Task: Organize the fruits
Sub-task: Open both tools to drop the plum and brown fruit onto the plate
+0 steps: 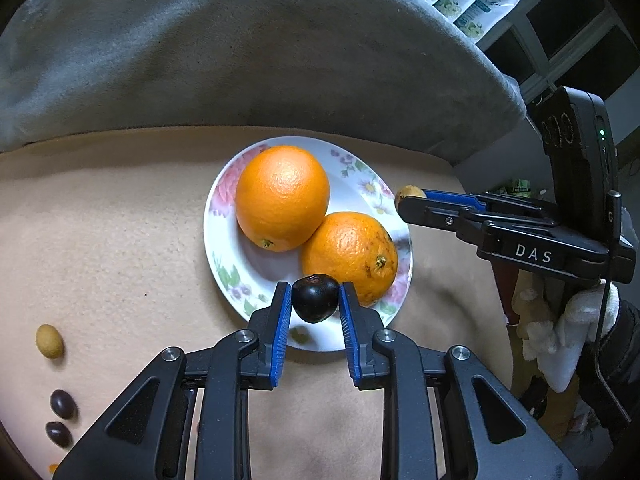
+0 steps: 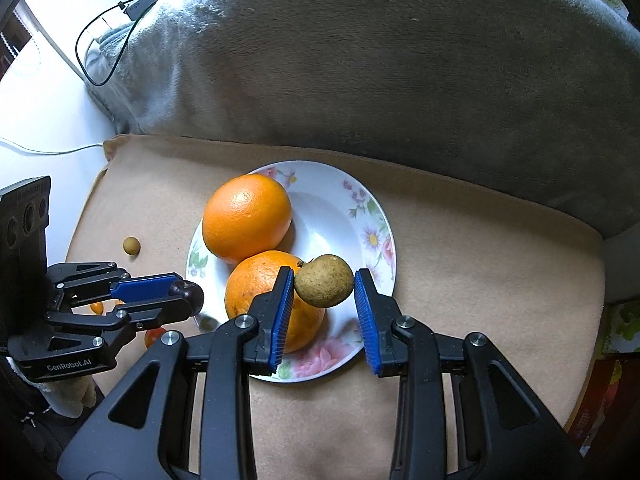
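Observation:
A floral white plate (image 1: 218,236) (image 2: 340,208) on a beige cushion holds two oranges, one larger (image 1: 282,196) (image 2: 246,216) and one nearer (image 1: 348,256) (image 2: 256,280). My left gripper (image 1: 315,286) (image 2: 188,294) is shut on a dark round fruit (image 1: 315,300) (image 2: 185,289), held just above the plate's near rim. My right gripper (image 2: 324,272) (image 1: 404,204) is shut on a tan-green round fruit (image 2: 324,280) (image 1: 408,193), held over the plate's right side, beside the nearer orange.
A tan fruit (image 1: 49,341) (image 2: 131,246) and two dark fruits (image 1: 63,404) (image 1: 59,434) lie on the beige cushion (image 1: 120,240), left of the plate. Small orange-red fruits (image 2: 154,336) lie near its left edge. A grey blanket (image 1: 240,60) rises behind. A black cable (image 2: 100,40) loops at the back left.

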Available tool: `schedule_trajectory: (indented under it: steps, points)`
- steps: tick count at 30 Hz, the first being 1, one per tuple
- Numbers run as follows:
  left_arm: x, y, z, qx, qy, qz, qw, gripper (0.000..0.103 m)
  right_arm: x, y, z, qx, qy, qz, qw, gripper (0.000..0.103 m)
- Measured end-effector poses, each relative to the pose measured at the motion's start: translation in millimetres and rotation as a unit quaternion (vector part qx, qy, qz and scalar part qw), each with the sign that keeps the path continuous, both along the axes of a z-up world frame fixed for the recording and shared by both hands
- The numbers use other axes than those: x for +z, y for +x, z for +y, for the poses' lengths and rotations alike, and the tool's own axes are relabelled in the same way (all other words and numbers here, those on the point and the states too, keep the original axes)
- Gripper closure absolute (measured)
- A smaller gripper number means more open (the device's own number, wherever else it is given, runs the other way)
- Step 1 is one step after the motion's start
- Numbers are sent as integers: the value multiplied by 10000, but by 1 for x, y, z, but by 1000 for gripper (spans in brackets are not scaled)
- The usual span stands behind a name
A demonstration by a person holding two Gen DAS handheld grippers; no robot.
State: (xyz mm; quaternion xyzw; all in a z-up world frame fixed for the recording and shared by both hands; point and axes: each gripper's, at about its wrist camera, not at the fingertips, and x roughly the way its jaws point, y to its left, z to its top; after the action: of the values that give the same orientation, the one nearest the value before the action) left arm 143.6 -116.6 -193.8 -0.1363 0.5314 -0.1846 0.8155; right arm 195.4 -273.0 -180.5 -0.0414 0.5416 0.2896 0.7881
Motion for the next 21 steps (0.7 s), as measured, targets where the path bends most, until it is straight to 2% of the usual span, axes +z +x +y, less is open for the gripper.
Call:
schedule_trajectory:
  steps: [2,3,4,7,16,21]
  points:
    - [1,0,-1,-24,21,-35,10000,73,0,1,0,-46,14,27,10000,58]
    - [2,0,-2,-33,28,-55,10000,71,1,2,0,-103,3,13,9999,37]
    - [3,0,-3,-40,42,-83,9999,69,3,2,0,-147,19,-21,9999,27]
    - [7,1,-4,-50,73,-144,9999,58,7,3,0,-175,79,-66,9998,26]
    - [11,2,-7,-77,207,-203,9996,49,13,1,6,-171,-54,-163,9997,26]
    - [13,0,-7,-48,247,-209,9995,49,14,-5,9,-162,-92,-203,9996,26]
